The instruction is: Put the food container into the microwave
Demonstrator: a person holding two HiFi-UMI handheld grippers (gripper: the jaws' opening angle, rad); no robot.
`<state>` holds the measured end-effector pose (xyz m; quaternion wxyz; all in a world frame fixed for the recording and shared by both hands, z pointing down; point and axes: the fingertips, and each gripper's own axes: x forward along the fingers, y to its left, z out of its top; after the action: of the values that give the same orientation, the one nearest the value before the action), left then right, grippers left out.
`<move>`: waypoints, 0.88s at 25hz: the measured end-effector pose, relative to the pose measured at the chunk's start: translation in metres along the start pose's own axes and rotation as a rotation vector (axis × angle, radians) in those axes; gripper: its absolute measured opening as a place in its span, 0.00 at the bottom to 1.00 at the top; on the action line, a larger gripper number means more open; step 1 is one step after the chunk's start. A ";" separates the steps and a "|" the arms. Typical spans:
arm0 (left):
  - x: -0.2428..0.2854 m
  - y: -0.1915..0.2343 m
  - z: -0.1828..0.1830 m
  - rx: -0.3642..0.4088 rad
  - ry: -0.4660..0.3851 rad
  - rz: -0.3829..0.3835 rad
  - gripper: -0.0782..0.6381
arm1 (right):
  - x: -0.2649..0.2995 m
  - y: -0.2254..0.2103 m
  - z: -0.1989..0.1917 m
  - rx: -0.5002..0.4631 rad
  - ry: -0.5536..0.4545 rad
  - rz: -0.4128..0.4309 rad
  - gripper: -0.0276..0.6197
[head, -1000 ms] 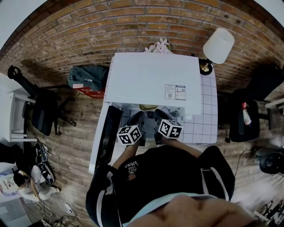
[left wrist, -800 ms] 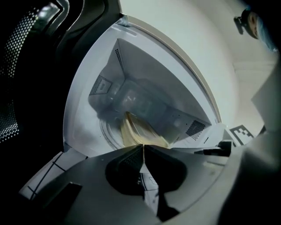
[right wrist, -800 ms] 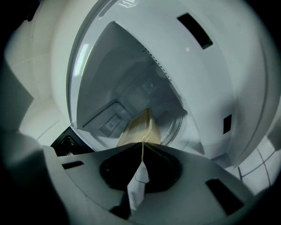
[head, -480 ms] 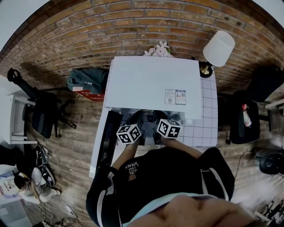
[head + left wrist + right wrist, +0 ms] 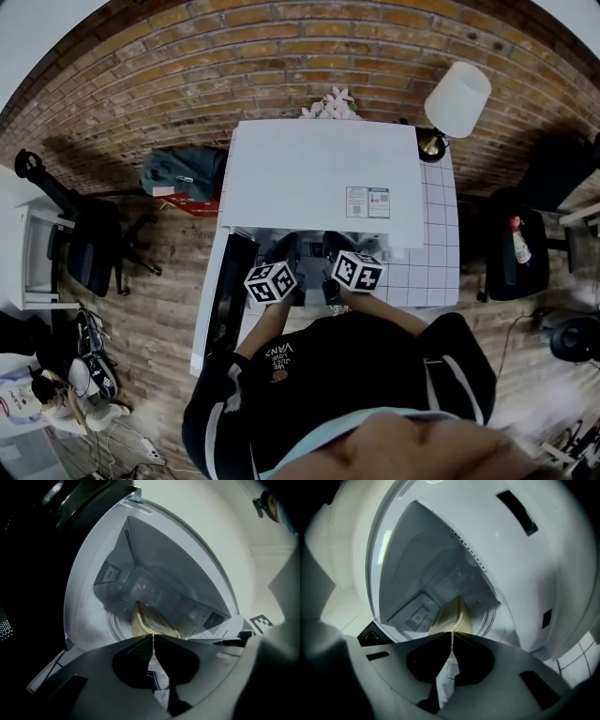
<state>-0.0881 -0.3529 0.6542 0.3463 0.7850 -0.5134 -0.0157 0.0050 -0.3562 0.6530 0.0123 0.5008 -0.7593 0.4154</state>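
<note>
The food container (image 5: 151,623) was already inside the microwave (image 5: 319,178), sitting on the round plate (image 5: 114,620) on the cavity floor, roughly in the middle and well short of the back wall. It looked pale yellow, kind of cream and a bit see-through, a shallow rectangular box with rounded corners and a flat lid with a raised rim around it. It seemed closed. No label or print that I could make out, and what was in it I couldn't tell.

Both grippers were poked into the open front, side by side. The left gripper (image 5: 153,638) had its jaws pressed together tip to tip, with only a hairline between them and nothing in that gap. The right gripper (image 5: 452,636) was the same, pinched closed. In both gripper views the container's near edge sat right behind the tips, so whether they actually touched it I couldn't say.

From the head view the microwave stood on a white gridded table (image 5: 433,253) against the brick wall (image 5: 281,47), its dark door (image 5: 231,292) swung open on the left, and the two marker cubes (image 5: 272,283) sat just in front of the opening.
</note>
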 end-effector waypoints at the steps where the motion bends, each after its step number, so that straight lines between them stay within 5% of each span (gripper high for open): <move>1: -0.001 -0.001 -0.001 0.001 0.001 -0.002 0.14 | -0.002 0.000 0.000 0.003 -0.003 0.000 0.06; 22: -0.064 -0.036 -0.018 0.054 -0.010 -0.060 0.14 | -0.065 0.016 -0.019 -0.026 -0.073 -0.018 0.06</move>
<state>-0.0830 -0.2831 0.6270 0.3217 0.8091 -0.4916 -0.0159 0.0180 -0.2925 0.6275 -0.0050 0.5222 -0.7599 0.3870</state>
